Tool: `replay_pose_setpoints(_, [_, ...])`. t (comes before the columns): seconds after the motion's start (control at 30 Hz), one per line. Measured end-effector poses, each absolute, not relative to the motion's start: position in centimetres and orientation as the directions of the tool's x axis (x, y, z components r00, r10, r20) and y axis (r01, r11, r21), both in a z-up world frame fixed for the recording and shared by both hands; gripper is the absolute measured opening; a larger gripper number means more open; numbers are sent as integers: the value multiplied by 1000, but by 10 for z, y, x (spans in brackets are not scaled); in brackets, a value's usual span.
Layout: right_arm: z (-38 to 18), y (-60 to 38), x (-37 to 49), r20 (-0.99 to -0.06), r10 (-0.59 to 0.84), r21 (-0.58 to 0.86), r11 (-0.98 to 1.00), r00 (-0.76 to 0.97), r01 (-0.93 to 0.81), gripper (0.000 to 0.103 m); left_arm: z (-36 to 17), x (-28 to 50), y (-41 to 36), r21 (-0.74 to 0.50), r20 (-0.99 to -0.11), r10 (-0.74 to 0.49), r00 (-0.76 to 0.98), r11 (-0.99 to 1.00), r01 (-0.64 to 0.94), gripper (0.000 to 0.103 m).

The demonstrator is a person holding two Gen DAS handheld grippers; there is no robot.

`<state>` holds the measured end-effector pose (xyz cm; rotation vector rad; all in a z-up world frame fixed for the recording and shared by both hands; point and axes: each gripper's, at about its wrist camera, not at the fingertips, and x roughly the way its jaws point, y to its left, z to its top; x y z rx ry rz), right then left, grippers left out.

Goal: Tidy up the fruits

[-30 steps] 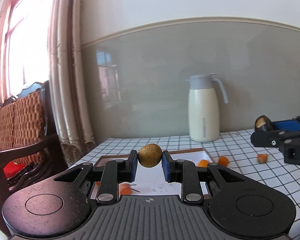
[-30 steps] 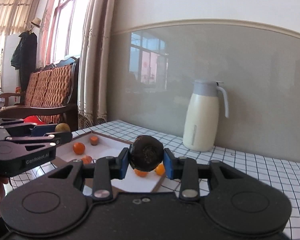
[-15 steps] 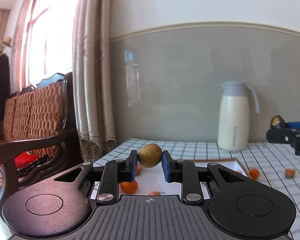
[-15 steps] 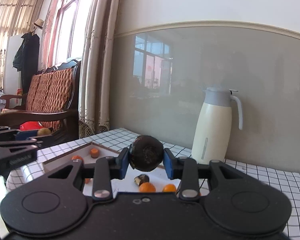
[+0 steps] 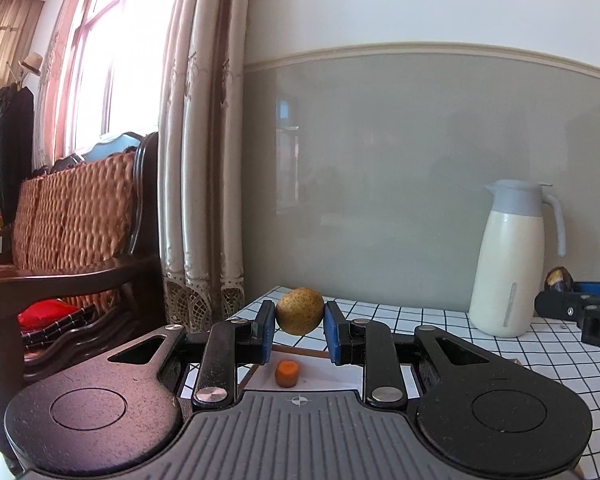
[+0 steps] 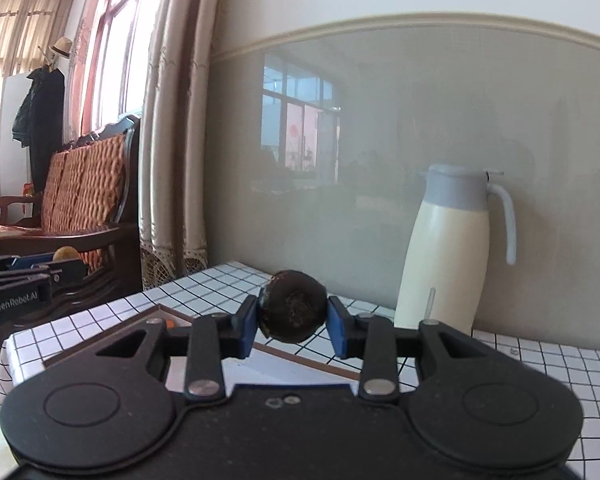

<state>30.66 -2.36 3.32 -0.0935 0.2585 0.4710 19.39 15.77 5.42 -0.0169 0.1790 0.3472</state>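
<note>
- Both tongs have swung toward the window; the white jug (image 5: 508, 264) now sits further right.
- Left tongs (image 5: 300, 322) pinch a speckled yellow-brown fruit (image 5: 299, 310) between blue pads.
- Right tongs (image 6: 293, 320) clamp a dark round fruit (image 6: 292, 305).
- Below the left tongs, an orange piece (image 5: 287, 373) lies on the white tray (image 5: 332, 374).

On my left I see a bright window (image 5: 100, 80) behind pale curtains (image 5: 204, 160), with a dark wooden bench (image 5: 80, 216) and its woven orange cushions below. Ahead, a glossy grey wall panel (image 5: 400, 180) runs under white plaster. A coat (image 6: 40, 116) and hat (image 6: 62, 46) hang far left.
</note>
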Motion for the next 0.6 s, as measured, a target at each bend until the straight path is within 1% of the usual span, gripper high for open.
replay_pose_setpoints(0.3, [16,-17,337,-338,417,-37,890,844,-454,28,36,229,165,25,-234,326,916,944,-330,26])
replay_pose_setpoints(0.5, [4,-13,352,-400,401,-39,891,824,-452,28,19,252,170,40,-310,322,895,944,-327,26])
replay_pose_setpoints(0.57, [0,-10,361,-447,399,-28,888,801,-458,28,14,257,173,31,-330,317,889,945,-326,27])
replay_pose_setpoints(0.6, [-4,-7,367,-486,394,-29,885,780,-465,32,11,259,173,28,-341,311,887,947,-321,27])
